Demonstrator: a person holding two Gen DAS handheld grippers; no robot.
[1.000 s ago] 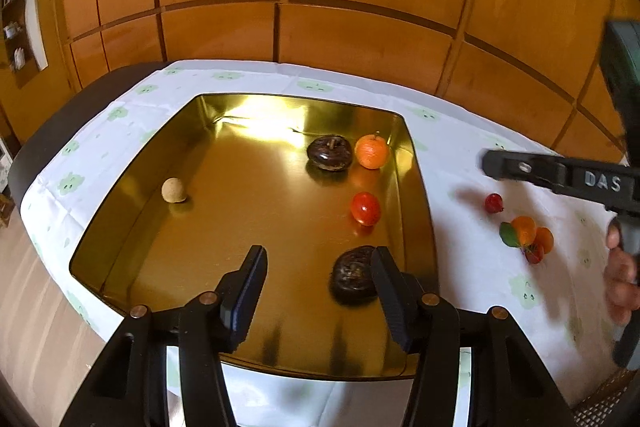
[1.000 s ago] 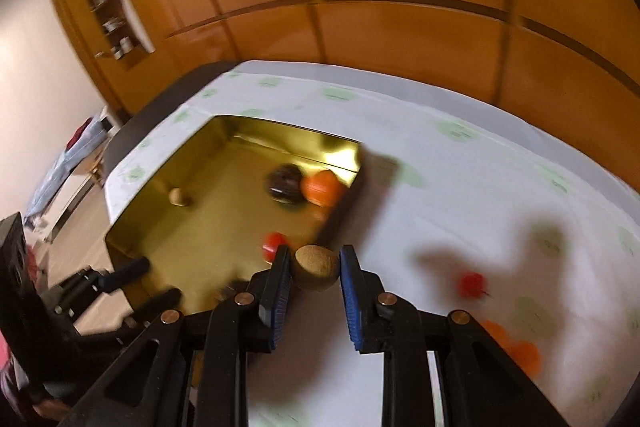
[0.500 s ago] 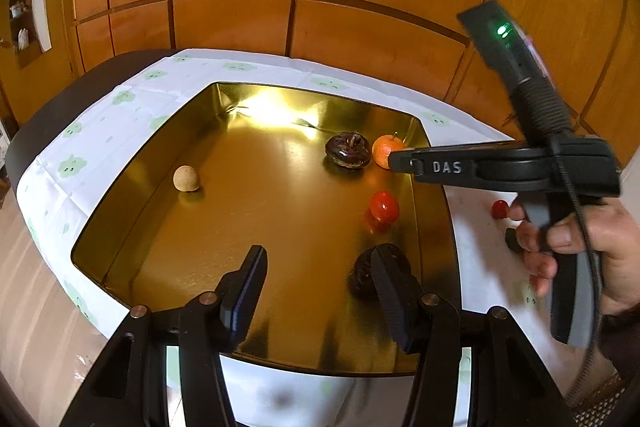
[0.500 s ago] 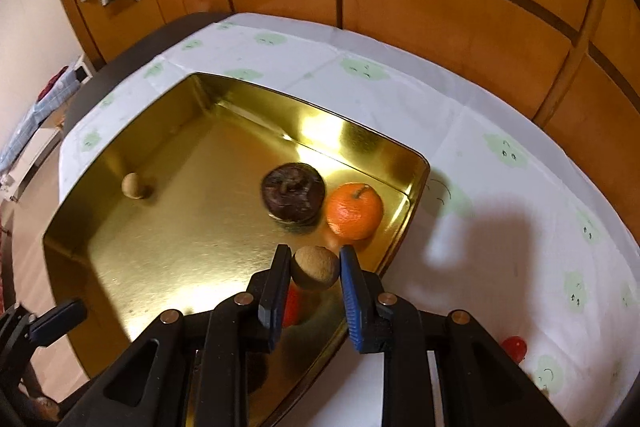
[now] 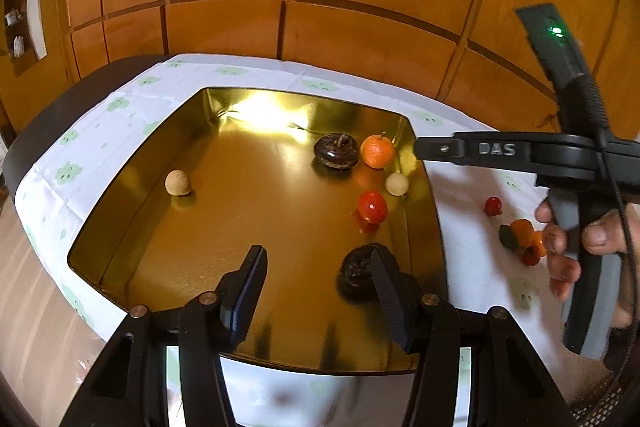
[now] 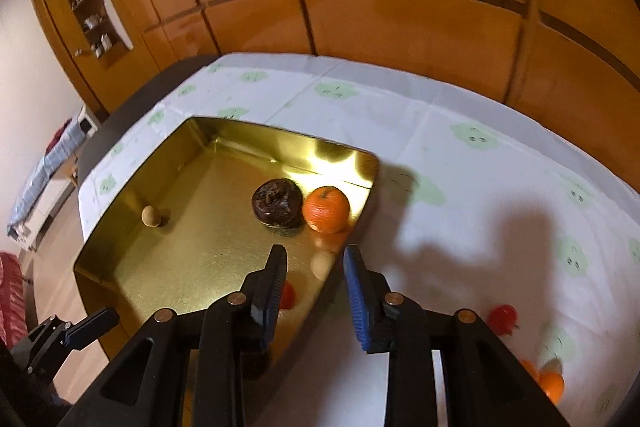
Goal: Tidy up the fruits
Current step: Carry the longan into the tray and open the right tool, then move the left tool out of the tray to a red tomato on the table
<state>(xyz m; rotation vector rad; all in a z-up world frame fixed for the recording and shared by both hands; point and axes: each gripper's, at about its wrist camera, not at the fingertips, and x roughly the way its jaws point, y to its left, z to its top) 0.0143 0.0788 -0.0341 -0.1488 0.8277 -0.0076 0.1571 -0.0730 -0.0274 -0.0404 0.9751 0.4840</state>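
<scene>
A: Right wrist view: right hand-held gripper (image 6: 314, 291) opening, nothing pressed between pads; small round beige fruit (image 6: 322, 264) loose in shallow gold metal tray (image 6: 120, 255), near round orange tangerine (image 6: 326, 209).

B: Could roll into the tangerine or wall. Round, no long axis, no facing. Left hand-held gripper (image 5: 318, 293) parted, empty.

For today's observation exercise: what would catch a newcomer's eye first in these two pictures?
The shiny gold tray on the white cloth, glaring at its far wall. Inside, an orange beside a dark brown fruit near the far right corner. The right gripper hangs over the tray's right edge, jaws opening, a pale round fruit loose below.
</scene>
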